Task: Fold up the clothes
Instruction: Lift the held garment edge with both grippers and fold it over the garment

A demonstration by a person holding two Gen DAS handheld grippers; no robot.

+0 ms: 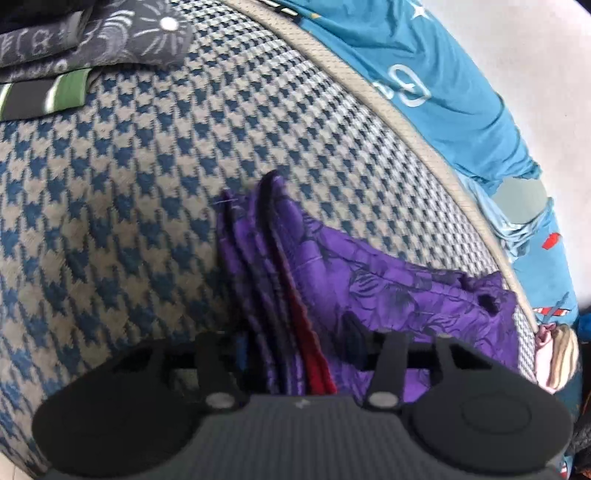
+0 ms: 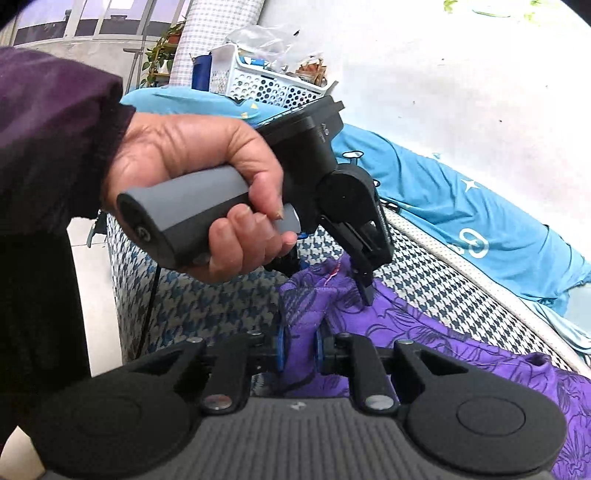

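The right gripper had black hinged arms on a ribbed grey body, and its blue pads were pinched together on a raised fold of the purple garment, a thin, glossy cloth printed with dark flowers. Just beyond it, the left gripper came down onto the same cloth, its narrow black jaws closed on a bunched edge of it; a hand out of a dark purple sleeve gripped its smooth grey handle. In the left wrist view that gripper was clamped on several stacked layers of the purple garment, with a red inner strip showing between them, a detail the right view did not give. The garment spread away to the right of the left jaws over a houndstooth cover, a coarse woven surface in blue and beige with a pale piped edge. Beyond that edge lay a rumpled blue sheet printed with white figures. Far left of the left gripper, dark grey patterned fabric lay folded. Only the right view showed the white perforated basket, potted plants and windows farther back.
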